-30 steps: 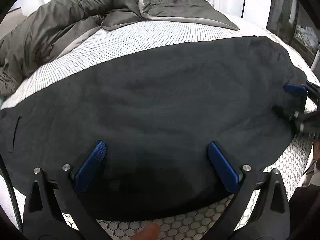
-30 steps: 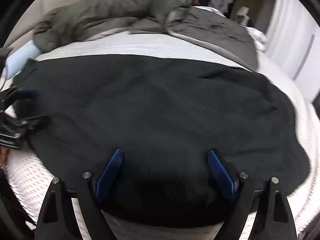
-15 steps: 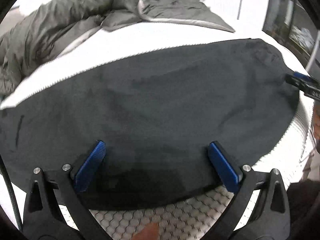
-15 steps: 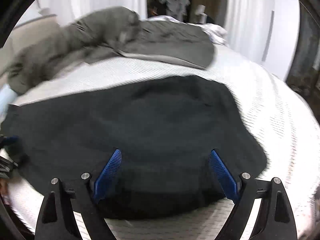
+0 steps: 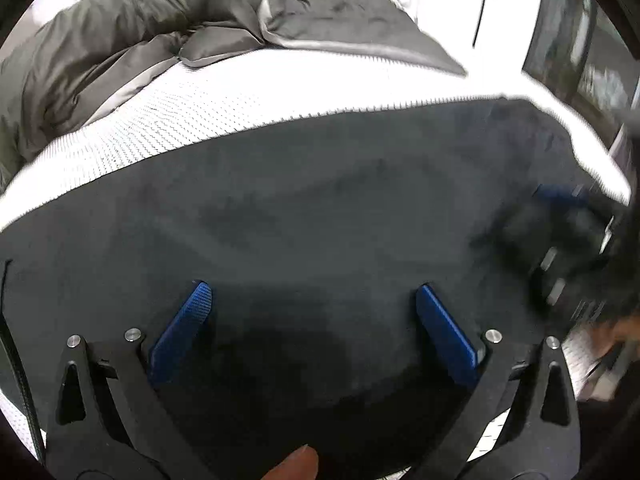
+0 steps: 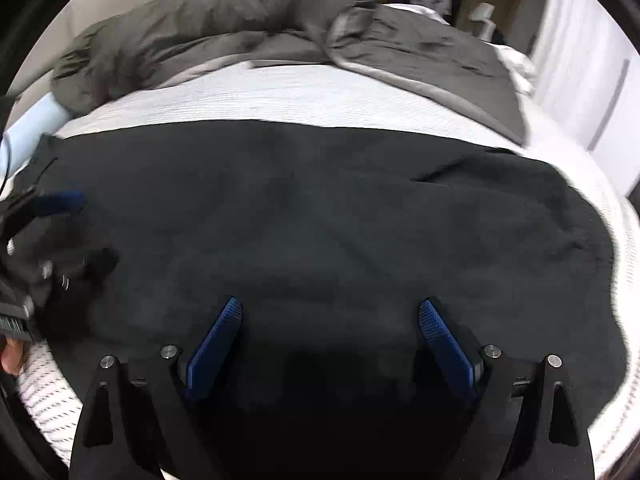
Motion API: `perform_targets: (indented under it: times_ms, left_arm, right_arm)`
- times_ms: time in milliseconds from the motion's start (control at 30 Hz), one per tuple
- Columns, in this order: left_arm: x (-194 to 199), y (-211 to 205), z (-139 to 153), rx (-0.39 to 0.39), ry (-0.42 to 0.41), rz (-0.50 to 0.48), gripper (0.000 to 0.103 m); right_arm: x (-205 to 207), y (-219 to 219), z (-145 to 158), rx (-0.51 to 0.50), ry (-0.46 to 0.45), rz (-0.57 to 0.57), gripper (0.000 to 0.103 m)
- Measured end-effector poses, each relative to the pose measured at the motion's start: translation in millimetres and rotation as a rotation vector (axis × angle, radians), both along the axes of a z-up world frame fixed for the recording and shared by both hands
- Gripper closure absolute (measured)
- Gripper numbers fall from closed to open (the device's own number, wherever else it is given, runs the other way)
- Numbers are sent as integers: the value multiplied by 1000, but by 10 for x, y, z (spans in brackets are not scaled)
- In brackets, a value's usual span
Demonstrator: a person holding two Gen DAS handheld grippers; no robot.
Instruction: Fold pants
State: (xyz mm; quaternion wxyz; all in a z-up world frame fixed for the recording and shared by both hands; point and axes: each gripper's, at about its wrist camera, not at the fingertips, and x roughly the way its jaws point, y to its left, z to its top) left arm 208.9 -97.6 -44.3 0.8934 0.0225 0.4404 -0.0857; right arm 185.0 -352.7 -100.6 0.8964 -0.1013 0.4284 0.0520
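Black pants [image 5: 320,208] lie spread flat across the white mattress [image 5: 200,108], also filling the right wrist view as pants [image 6: 320,220]. My left gripper [image 5: 314,296] hovers open over the near part of the cloth, nothing between its blue pads. My right gripper [image 6: 330,312] is open too, above the pants' near edge, empty. In the left wrist view the right gripper [image 5: 572,240] shows blurred at the right, over the cloth. The left gripper [image 6: 52,232] appears blurred at the left edge of the right wrist view.
A rumpled grey duvet [image 6: 260,28] is heaped at the far side of the bed, also seen as the duvet [image 5: 132,40]. A pale blue pillow [image 6: 32,124] sits far left. White curtains [image 6: 580,60] and dark furniture [image 5: 580,40] stand beyond the bed. A fingertip [image 5: 296,464] shows below.
Both views swung away half a second ago and have swung back to about where they were a second ago. The right gripper now shows further in over the cloth in the left wrist view.
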Motion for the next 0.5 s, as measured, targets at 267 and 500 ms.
perform_targets:
  times_ms: [267,500]
  left_arm:
    - [13,27,-140,17,9,-5,1]
    - [-218,-116,94,3,-76,-54,1]
  right_arm:
    - [5,-663,48,17,-6,-157,11]
    - [-280,-220,324,116,-67,1,10]
